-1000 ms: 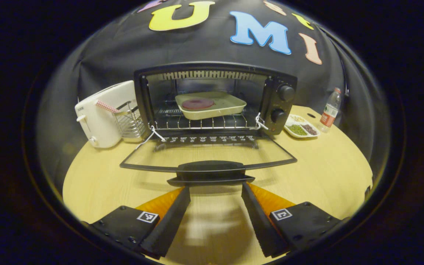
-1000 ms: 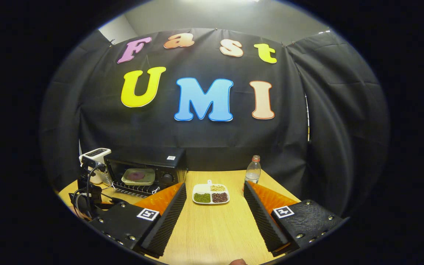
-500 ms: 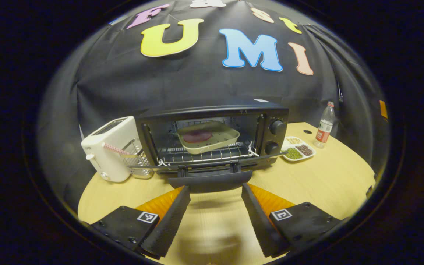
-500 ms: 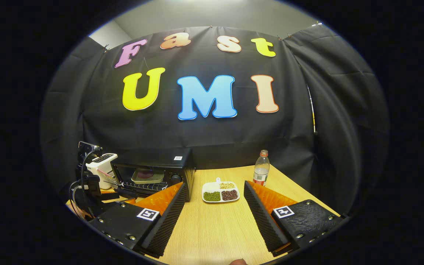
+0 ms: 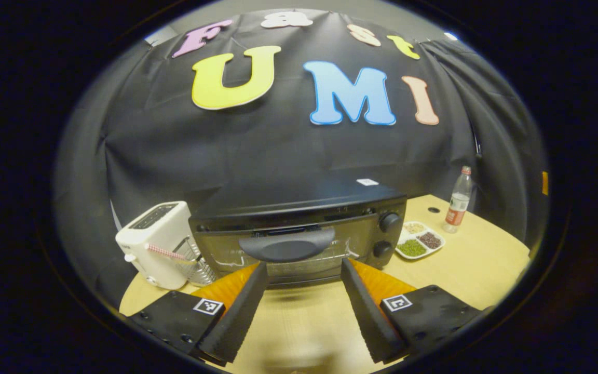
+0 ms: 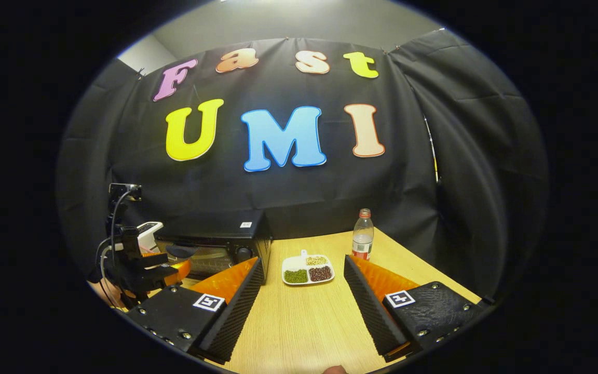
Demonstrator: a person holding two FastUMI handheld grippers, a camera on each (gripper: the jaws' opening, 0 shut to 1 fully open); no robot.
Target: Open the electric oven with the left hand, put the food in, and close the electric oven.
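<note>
- The white sticker [image 5: 367, 182] on the oven's [image 5: 299, 208] top, beyond the left jaws, is showing nothing legible.
- The label on the bottle [image 6: 363, 242], beyond the right jaws, is too small to read.

I see a white toaster [image 5: 156, 244] at the counter's [image 5: 465, 259] left end, a wire rack [image 5: 195, 262] just beside it. Farther right sits a divided dish [image 5: 419, 244] of beans, a water bottle [image 5: 458, 199] behind it.
</note>
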